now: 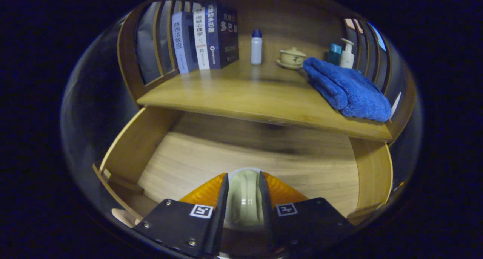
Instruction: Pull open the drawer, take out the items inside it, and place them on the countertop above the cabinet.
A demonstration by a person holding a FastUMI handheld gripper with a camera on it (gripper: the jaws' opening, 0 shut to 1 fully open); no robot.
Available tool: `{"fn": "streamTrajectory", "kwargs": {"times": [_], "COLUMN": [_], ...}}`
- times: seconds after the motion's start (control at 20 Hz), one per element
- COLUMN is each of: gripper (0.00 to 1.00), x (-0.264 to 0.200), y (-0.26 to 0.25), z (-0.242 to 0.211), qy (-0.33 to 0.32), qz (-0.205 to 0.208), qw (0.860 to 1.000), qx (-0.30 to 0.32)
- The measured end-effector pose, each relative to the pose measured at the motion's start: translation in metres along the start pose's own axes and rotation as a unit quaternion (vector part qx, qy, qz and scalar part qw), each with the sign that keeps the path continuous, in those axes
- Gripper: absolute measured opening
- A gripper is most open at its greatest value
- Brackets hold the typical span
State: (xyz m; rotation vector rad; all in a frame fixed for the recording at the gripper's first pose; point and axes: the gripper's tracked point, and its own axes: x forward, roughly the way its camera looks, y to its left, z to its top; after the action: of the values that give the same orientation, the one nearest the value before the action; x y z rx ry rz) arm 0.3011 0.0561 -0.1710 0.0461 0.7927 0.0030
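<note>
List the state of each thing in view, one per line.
drawer: pulled open
gripper: shut on a pale cup
pale cup: held between the fingers, over the drawer
blue towel: folded, on the countertop
books: upright
white bottle: upright, capped
lidded teacup: lid on

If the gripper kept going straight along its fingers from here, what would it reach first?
Likely the bare wooden floor of the open drawer, then its shadowed back under the countertop. The gripper is shut on a pale round ceramic item; depth is uncertain.
</note>
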Motion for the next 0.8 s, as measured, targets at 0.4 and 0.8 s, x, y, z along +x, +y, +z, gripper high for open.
{"fn": "streamTrajectory", "kwargs": {"times": [0.4,0.8], "gripper": [0.31,0.15], "x": [0.027,-0.02], "y": [-0.007,0.004], "z": [-0.016,0.02], "qy": [0.019,-0.051], "qz": [-0.004,0.034], "qw": [1.0,0.998], "qx": [0.012,0.018]}}
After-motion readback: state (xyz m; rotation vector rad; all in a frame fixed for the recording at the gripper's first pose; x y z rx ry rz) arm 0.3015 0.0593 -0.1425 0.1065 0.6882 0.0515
